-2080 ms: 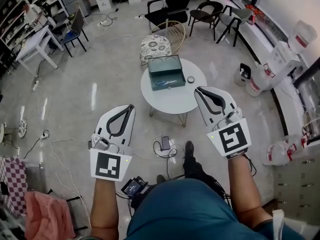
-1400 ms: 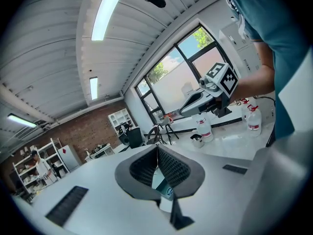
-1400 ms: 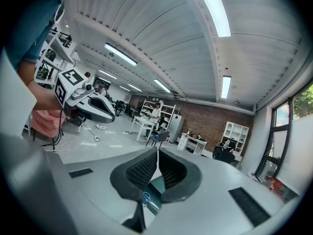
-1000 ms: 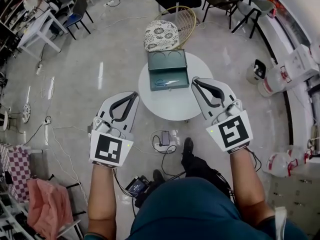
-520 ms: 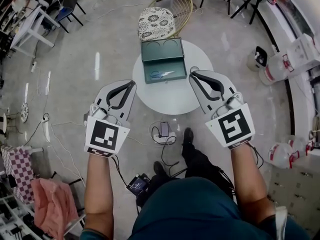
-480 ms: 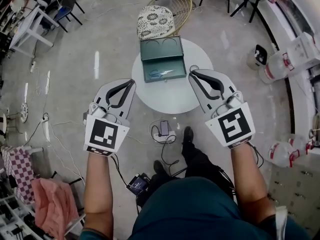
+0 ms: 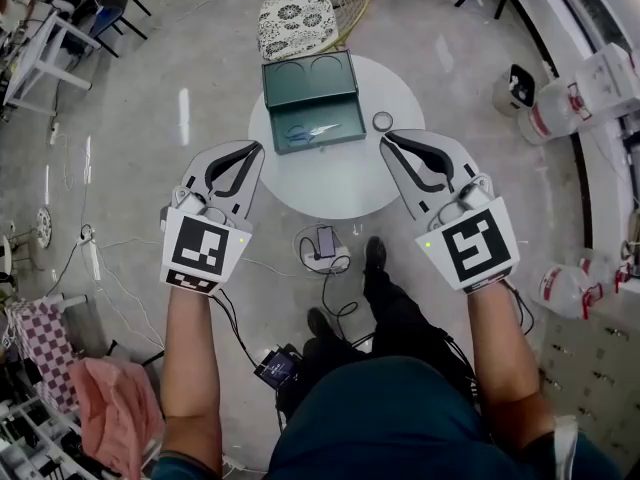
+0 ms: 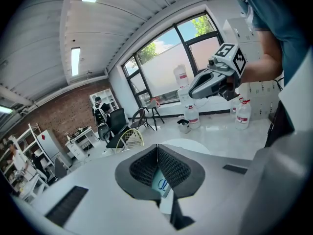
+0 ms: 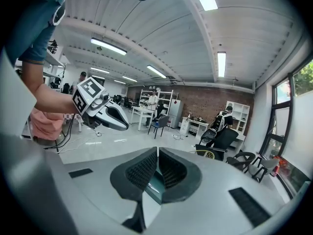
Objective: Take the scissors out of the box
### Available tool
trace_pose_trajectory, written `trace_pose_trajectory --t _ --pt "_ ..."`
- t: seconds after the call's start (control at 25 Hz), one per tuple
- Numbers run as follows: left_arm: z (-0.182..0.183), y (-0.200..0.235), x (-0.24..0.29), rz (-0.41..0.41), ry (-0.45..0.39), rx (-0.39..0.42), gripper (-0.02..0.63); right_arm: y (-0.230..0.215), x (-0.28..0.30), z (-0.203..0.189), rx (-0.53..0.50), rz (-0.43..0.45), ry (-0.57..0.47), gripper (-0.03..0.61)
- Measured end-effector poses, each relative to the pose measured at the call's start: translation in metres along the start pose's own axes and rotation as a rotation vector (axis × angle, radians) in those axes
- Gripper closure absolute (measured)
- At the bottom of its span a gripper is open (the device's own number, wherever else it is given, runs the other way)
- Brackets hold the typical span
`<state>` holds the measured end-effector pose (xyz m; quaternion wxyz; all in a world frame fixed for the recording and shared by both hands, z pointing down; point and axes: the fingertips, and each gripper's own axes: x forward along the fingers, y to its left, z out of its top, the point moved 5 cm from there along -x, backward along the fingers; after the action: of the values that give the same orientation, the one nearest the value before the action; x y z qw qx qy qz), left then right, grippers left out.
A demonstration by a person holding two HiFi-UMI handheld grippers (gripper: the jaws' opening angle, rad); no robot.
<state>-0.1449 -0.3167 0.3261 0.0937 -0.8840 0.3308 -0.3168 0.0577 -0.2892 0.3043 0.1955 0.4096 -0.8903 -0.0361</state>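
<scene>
An open green box (image 7: 310, 96) stands on the round white table (image 7: 345, 183). In its near half lie scissors (image 7: 308, 133) with blue handles. My left gripper (image 7: 256, 147) hangs over the table's left edge, shut and empty, its tips short of the box's near left corner. My right gripper (image 7: 384, 138) is shut and empty too, just right of the box's near right corner. In the left gripper view the gripper (image 8: 157, 147) points at the box, and the scissors (image 8: 163, 184) show below the tips. In the right gripper view the gripper (image 9: 157, 150) frames the box (image 9: 155, 185).
A small ring (image 7: 383, 120) lies on the table right of the box. A cushioned wire chair (image 7: 296, 10) stands behind the table. A phone and cables (image 7: 326, 240) lie on the floor under the near edge. Water jugs (image 7: 560, 118) stand at the right.
Both grippers have sunk and come forward to the table's near edge, either side of the box. Their jaws have stayed shut. The scissors have not moved.
</scene>
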Motion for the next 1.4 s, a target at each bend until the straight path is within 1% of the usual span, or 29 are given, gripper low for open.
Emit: trace_pose_trajectory --t 0.2,0.52,0.92,1.12,1.4 --pt "-0.018 0.002 0.034 -0.019 0.026 -0.002 0.594 -0.01 0.011 -0.028 0.02 -0.001 0.021 0.538" --pt "-0.046 0.002 0.091 -0.06 0.09 0.005 0.594 -0.035 0.028 -0.071 0.061 -0.001 0.049 0.538" --pt "-0.083 0.005 0.141 -0.09 0.146 -0.012 0.594 -0.045 0.044 -0.113 0.096 0.009 0.076 0.538" --pt "-0.105 0.005 0.168 -0.113 0.181 -0.009 0.592 -0.049 0.055 -0.136 0.116 0.013 0.091 0.538" --pt "-0.138 0.005 0.2 -0.153 0.236 0.002 0.592 -0.051 0.07 -0.158 0.131 0.017 0.102 0.538"
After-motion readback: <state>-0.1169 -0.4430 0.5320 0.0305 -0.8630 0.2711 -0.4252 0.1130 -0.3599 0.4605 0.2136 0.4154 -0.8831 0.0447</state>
